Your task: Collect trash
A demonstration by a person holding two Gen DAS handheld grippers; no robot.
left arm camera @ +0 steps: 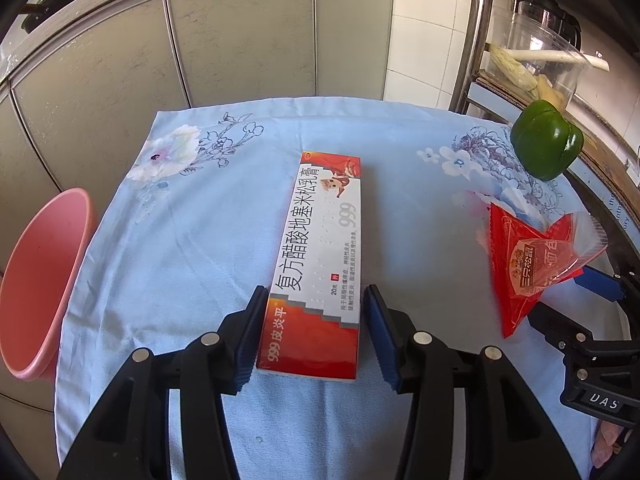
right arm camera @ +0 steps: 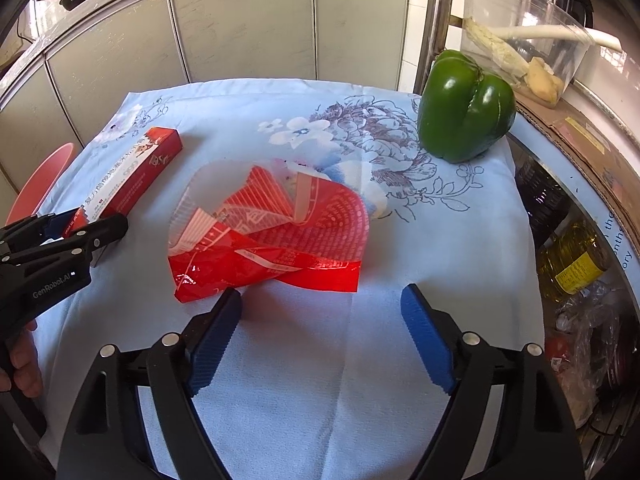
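Between the left gripper's parted jaws lies the medicine box, straddled lengthwise for a side pinch. Just ahead of the wide-open right gripper, the red wrapper lies crumpled on the surface.

The ointment box reads "复方醋酸地塞米松乳膏", "999", "999皮炎平" and "20g"; the red snack wrapper shows "三只松鼠"; the left gripper body reads "GenRobot.AI"; the right gripper body reads "DAS".
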